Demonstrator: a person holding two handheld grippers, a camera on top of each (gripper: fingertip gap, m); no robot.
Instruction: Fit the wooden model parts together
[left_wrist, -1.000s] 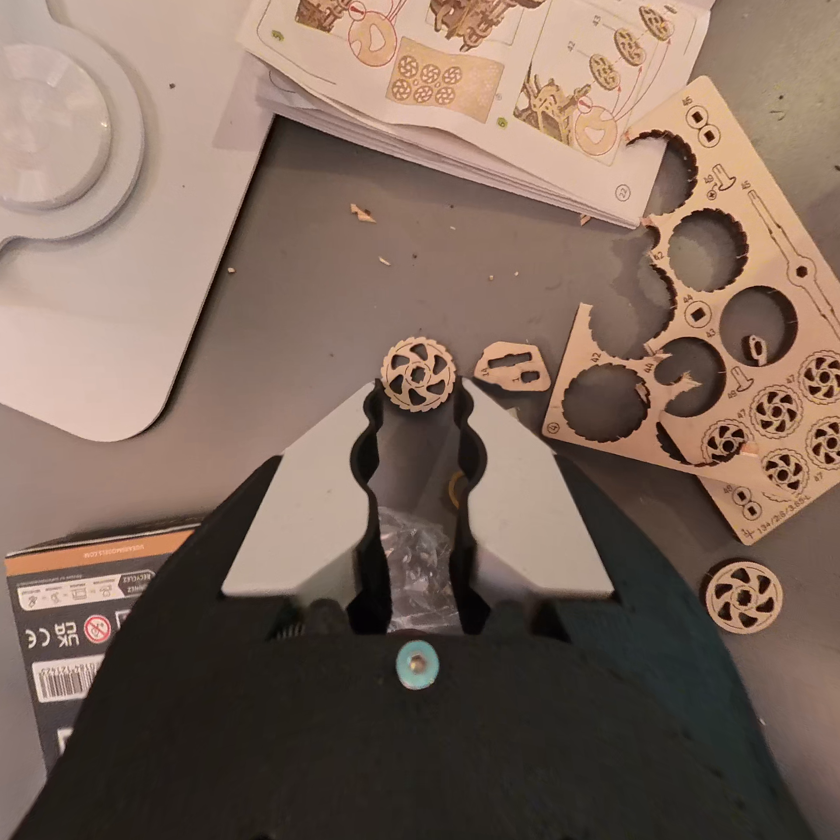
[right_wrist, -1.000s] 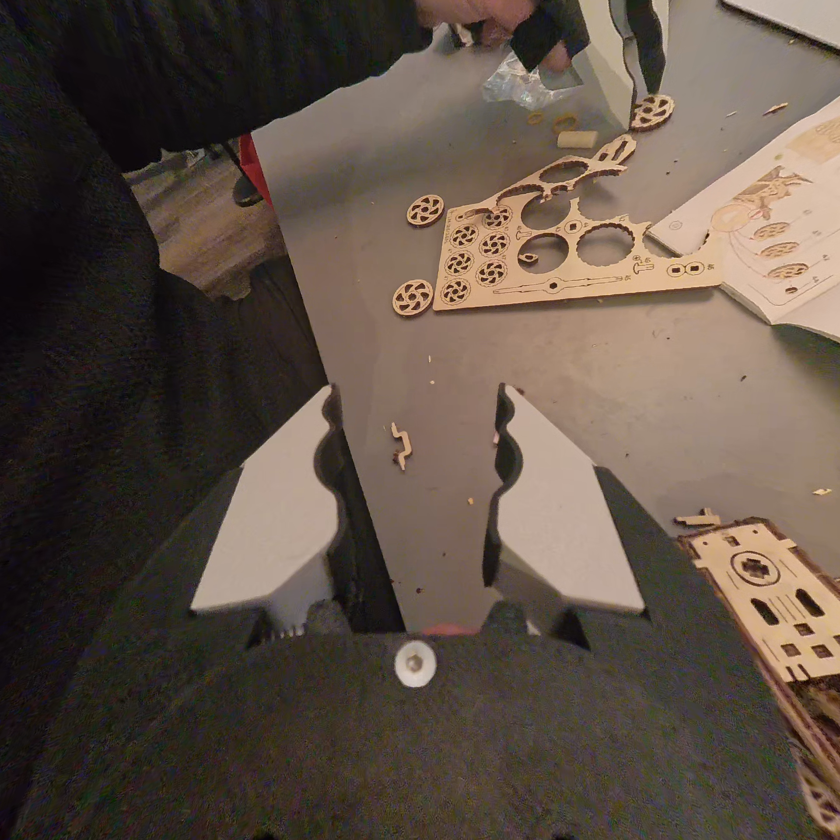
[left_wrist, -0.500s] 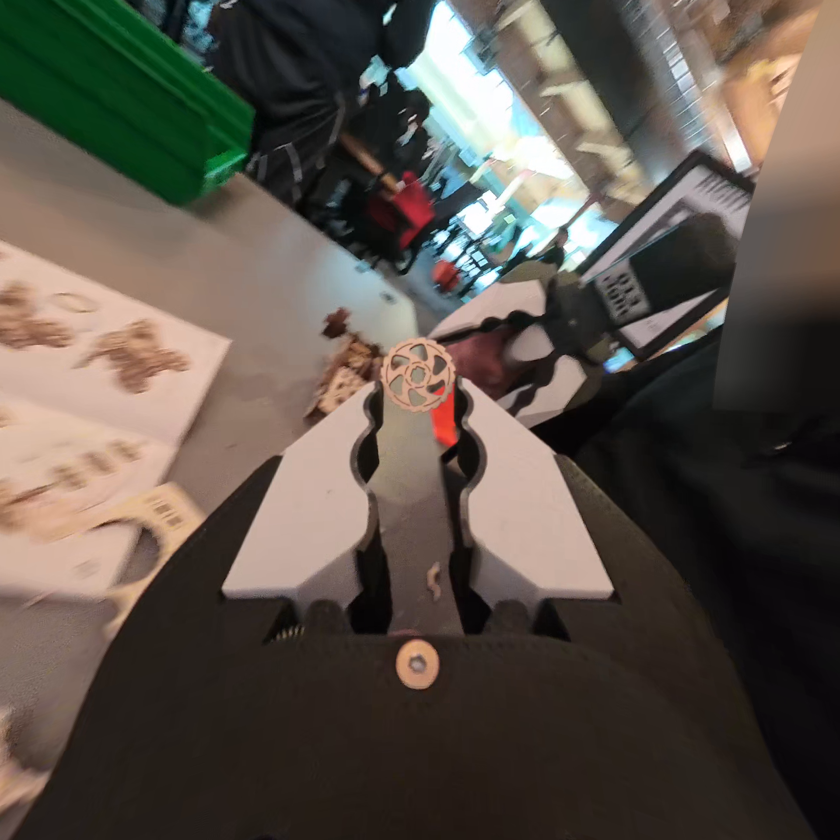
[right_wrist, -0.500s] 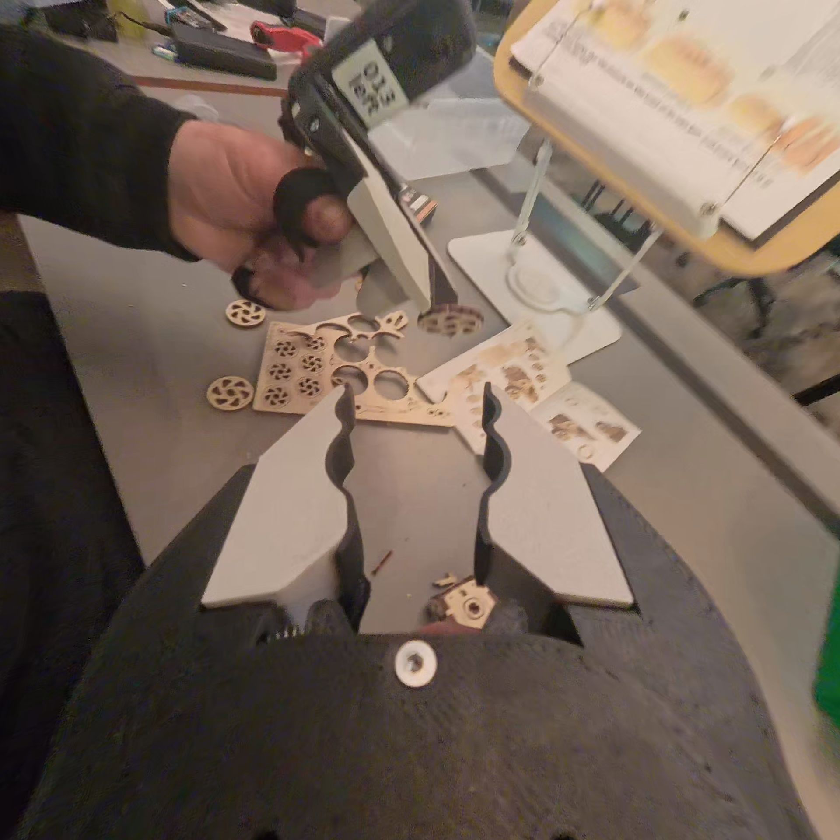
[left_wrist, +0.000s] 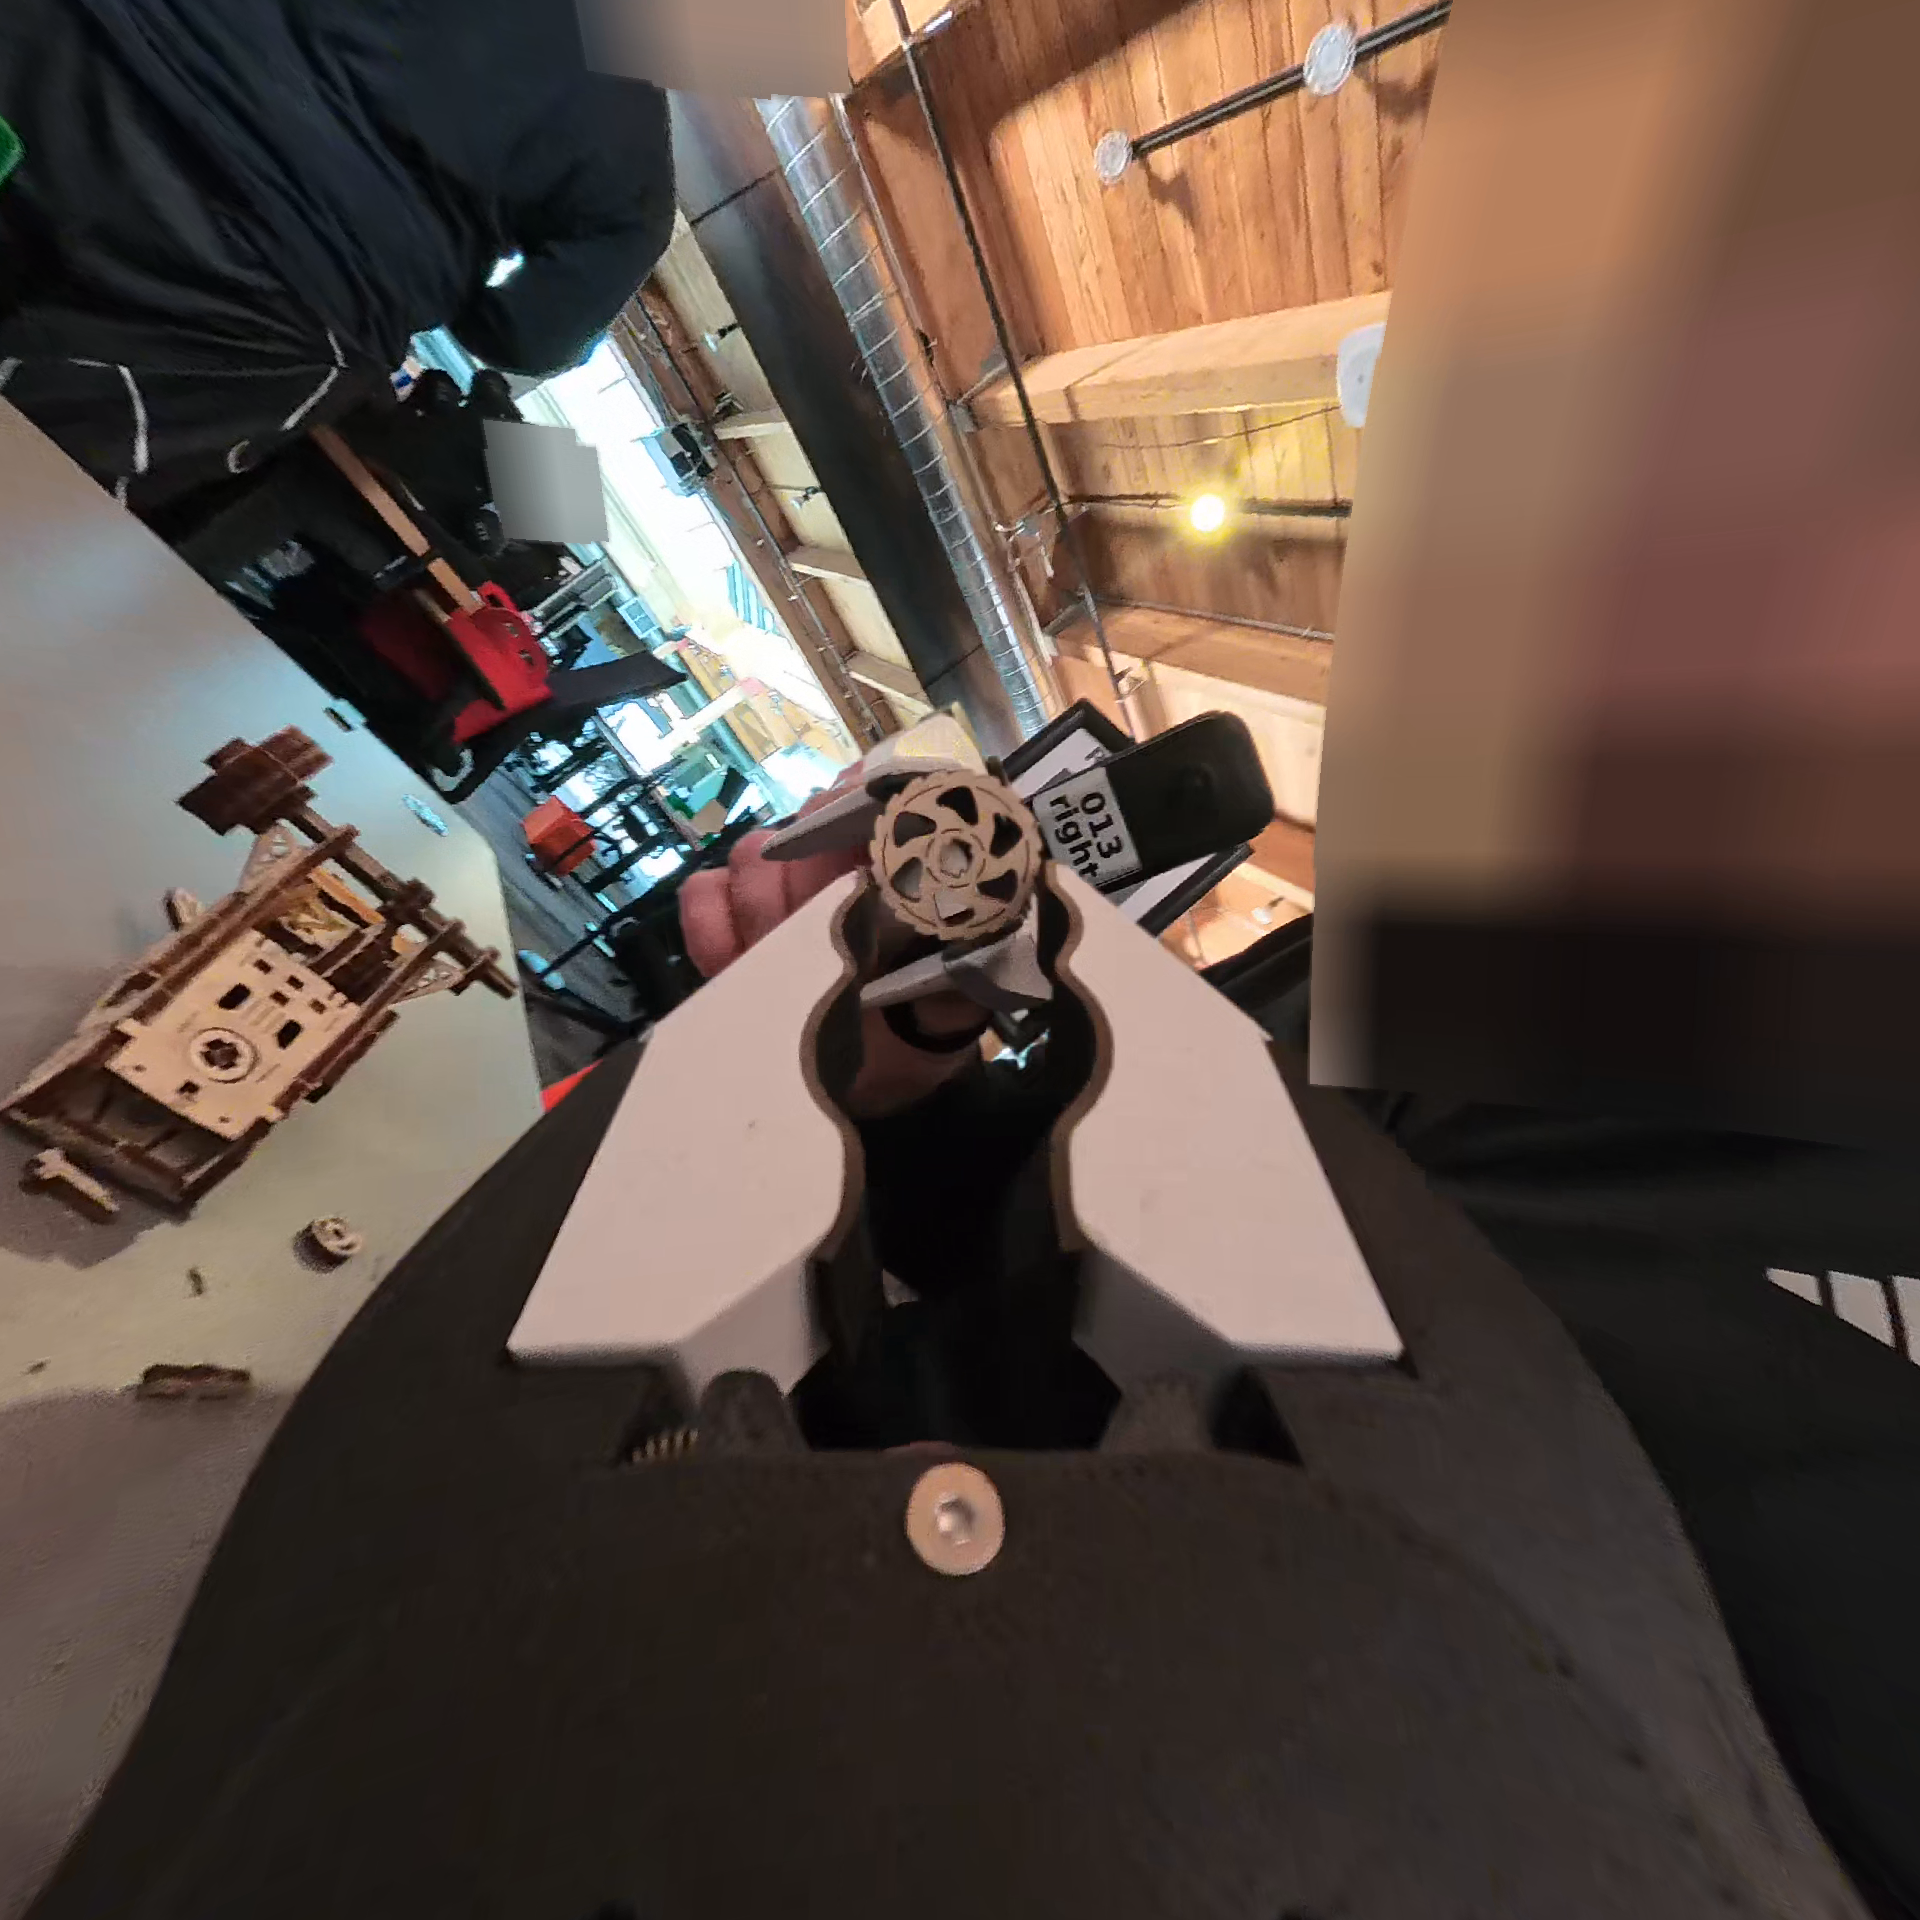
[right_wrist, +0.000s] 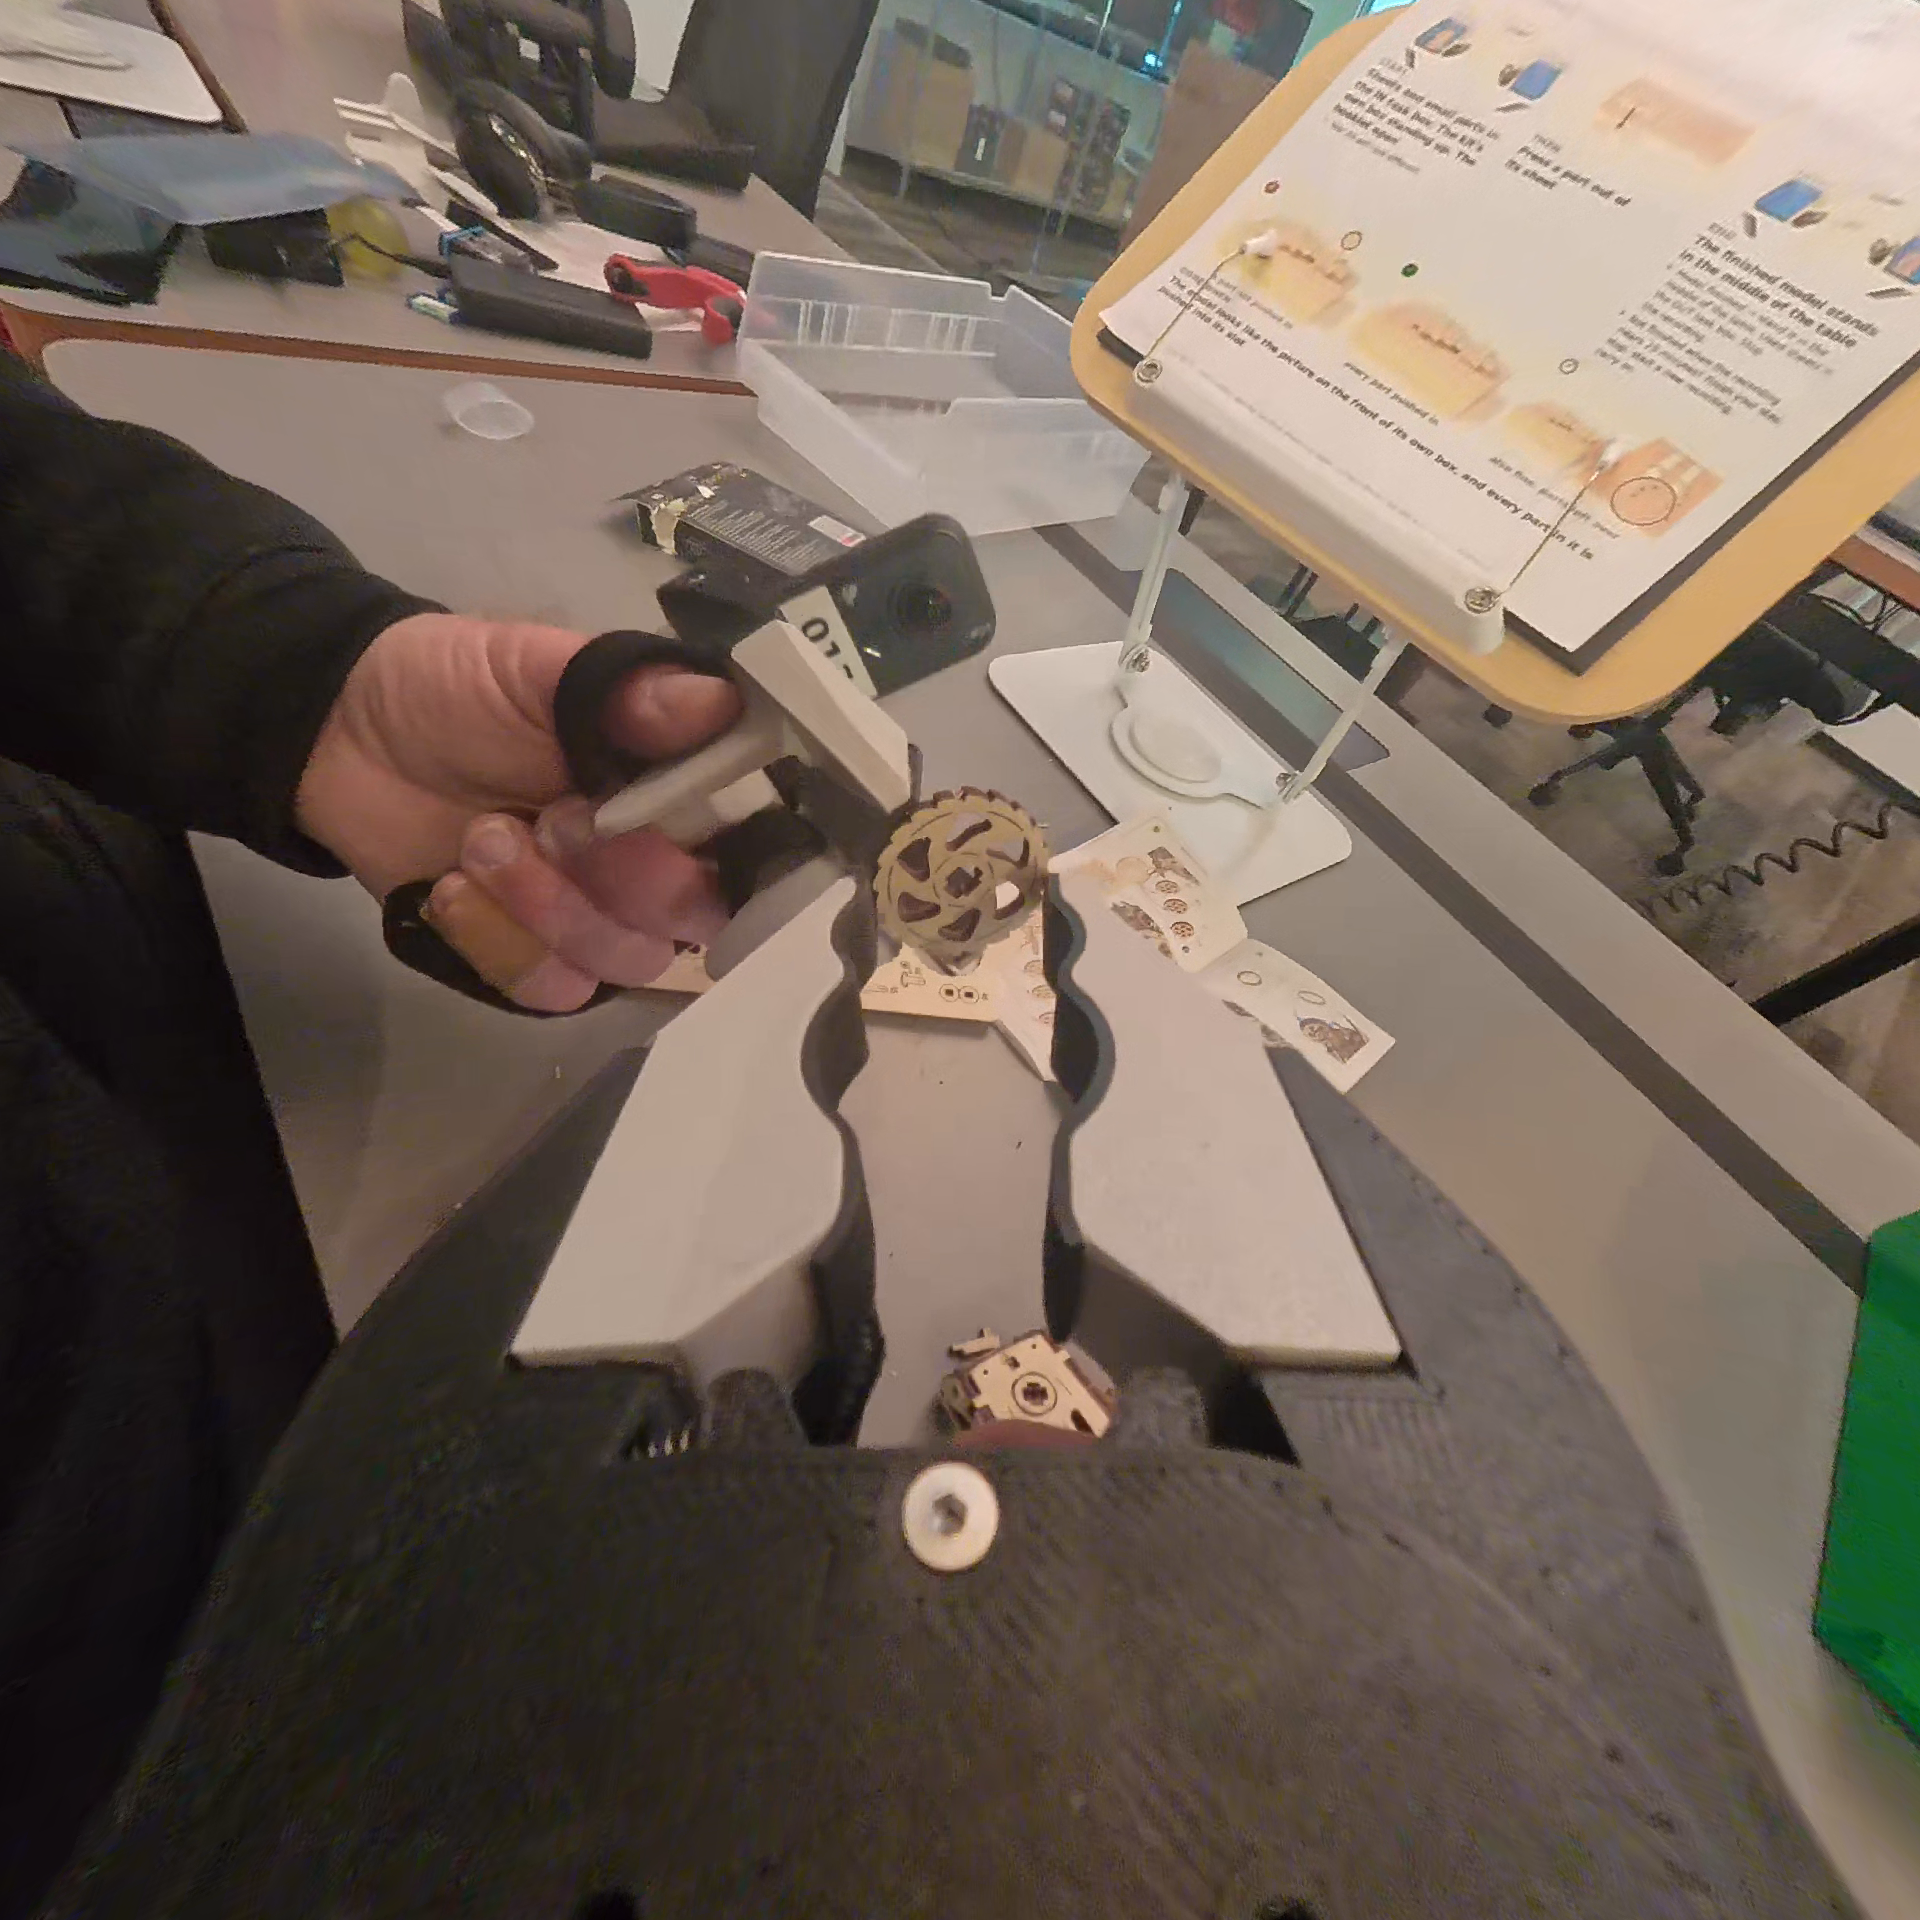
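A round wooden gear (left_wrist: 954, 871) is held up in the air, clear of the grey table (right_wrist: 582, 499). My left gripper (left_wrist: 954, 896) is shut on its two edges. The gear also shows in the right wrist view (right_wrist: 958, 883), face-on. My right gripper (right_wrist: 956, 906) faces the left one, and its fingertips (right_wrist: 1070, 935) lie against the gear's sides. The right gripper's fingers (left_wrist: 951, 979) show above and below the gear in the left wrist view. The left gripper (right_wrist: 868, 831) comes in from the left, in a person's hand (right_wrist: 468, 769).
A partly built wooden model (left_wrist: 239, 997) lies on its side on the table, with a small loose gear (left_wrist: 327, 1240) and scraps near it. Under the grippers lie a part sheet (right_wrist: 935, 992) and an instruction leaflet (right_wrist: 1174, 883). A document stand (right_wrist: 1455, 364) rises behind, beside a clear plastic box (right_wrist: 904, 395). The grippers are tip to tip, or close to it.
My left gripper lifted the gear off the table and swung up to face the right one. My right gripper rose too, came up to the gear and narrowed around it.
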